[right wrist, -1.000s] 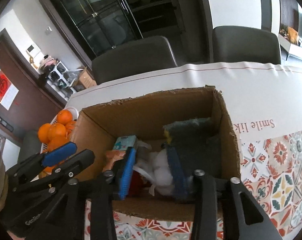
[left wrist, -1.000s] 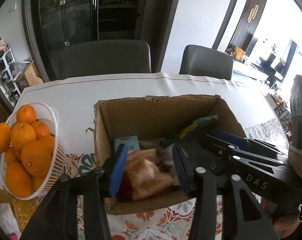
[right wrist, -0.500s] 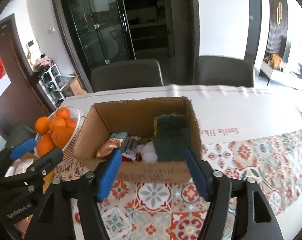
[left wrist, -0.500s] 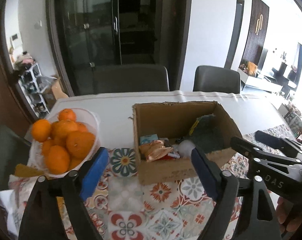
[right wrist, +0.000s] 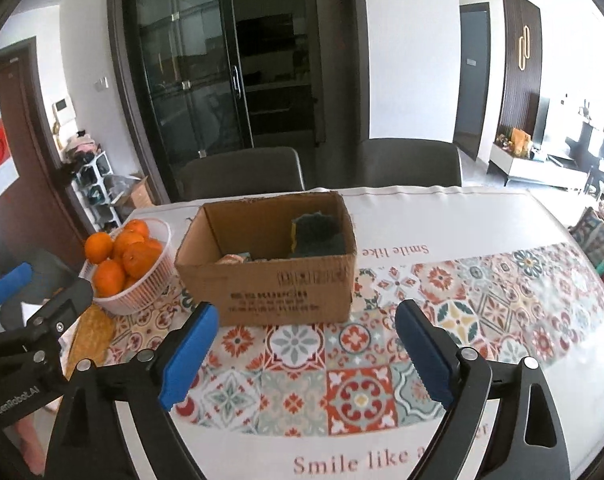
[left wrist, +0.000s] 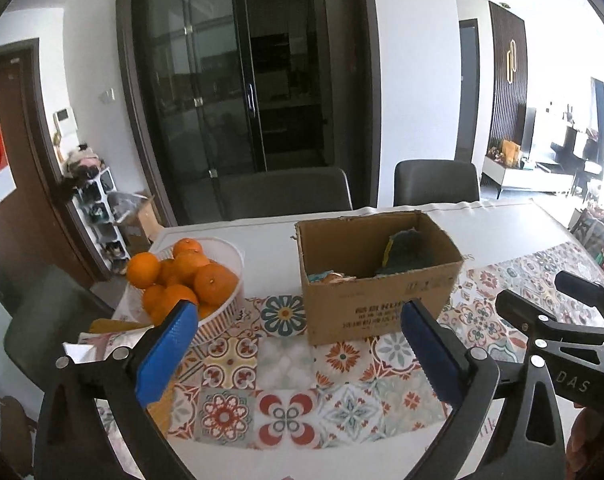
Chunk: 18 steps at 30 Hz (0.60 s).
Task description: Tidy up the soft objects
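Both grippers hang above the tiled tablecloth [right wrist: 342,360], short of the cardboard box [left wrist: 378,304]: left gripper [left wrist: 298,356] and right gripper [right wrist: 302,356] each with jaws opening, spread wide, nothing between the blue pads. Soft objects sit inside the box: dark scouring sponge [right wrist: 318,236] propped against the right wall, crinkled snack packets [left wrist: 330,278] low at the left. Judgement: task looks near done; best to keep jaws wide and clear of the box's front rim. Basket of oranges [left wrist: 194,280] stands just beside the box on its left, so room is tight there; right of the box the table lies open to its edge.
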{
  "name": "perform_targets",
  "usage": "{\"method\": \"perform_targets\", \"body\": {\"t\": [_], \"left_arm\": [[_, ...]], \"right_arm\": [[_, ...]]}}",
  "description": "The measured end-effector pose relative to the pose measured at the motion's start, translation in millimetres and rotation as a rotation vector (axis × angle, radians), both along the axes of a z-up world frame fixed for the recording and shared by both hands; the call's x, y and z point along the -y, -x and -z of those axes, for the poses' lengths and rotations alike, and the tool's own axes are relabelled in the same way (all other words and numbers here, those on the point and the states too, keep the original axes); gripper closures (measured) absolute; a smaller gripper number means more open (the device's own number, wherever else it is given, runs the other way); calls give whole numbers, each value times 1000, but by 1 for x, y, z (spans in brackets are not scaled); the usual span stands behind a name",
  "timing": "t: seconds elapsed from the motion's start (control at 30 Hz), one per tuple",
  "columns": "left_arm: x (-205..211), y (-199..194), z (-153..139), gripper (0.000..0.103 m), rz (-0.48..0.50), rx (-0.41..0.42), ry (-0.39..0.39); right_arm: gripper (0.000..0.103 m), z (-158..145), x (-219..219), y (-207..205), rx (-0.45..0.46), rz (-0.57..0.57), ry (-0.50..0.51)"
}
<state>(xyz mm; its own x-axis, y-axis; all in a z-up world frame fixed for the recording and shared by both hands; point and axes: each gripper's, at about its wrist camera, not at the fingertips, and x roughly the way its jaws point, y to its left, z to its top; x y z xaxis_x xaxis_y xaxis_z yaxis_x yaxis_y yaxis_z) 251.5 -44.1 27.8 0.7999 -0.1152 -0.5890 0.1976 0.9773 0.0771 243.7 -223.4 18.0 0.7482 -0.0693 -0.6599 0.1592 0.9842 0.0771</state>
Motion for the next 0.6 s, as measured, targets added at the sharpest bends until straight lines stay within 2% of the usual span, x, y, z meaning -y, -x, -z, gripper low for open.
{"method": "perform_targets", "body": {"t": [0.3,0.6], "left_arm": [[-4,65,-12,0,9,19,27],[-5,133,-14,0,16,25,43]], "right_arm": [[12,-19,-5,66,59,7,33],[12,-24,-9,131,64,-2,48]]}}
